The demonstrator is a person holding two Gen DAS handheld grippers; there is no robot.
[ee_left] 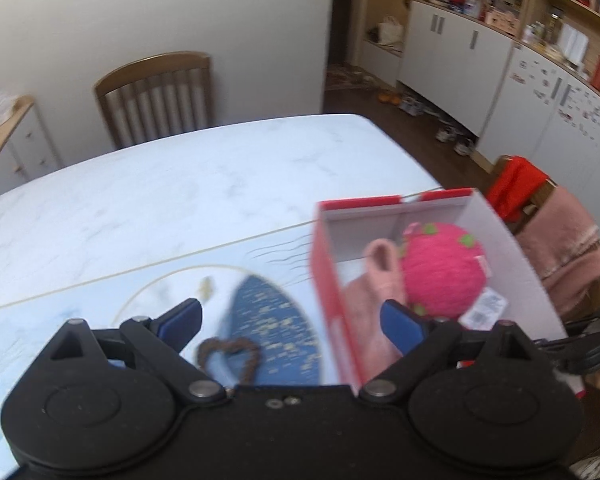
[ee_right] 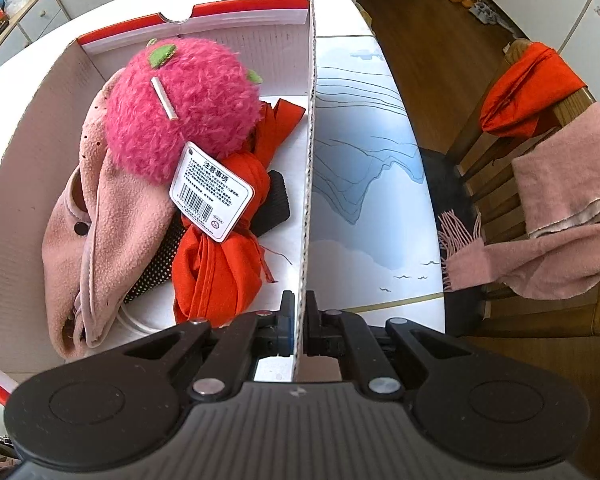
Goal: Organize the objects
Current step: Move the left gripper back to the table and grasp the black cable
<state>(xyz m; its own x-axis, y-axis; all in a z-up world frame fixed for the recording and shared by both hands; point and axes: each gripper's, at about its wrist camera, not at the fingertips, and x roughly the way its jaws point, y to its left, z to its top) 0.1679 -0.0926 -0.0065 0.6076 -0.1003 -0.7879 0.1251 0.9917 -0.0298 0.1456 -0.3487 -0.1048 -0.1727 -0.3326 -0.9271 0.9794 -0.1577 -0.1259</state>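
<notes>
A red-and-white cardboard box stands on the table and holds a pink plush ball, a pink fleece garment, an orange-red cloth and a black item. My right gripper is shut on the box's right wall. In the left wrist view the box sits at the right with the plush ball inside. My left gripper is open and empty above the mat, its right finger by the box's left wall. A brown heart-shaped ring lies on the mat between its fingers.
A white marble table carries a printed mat. A wooden chair stands at the far side. Another chair at the right holds a pink scarf and orange cloth. Cabinets line the far wall.
</notes>
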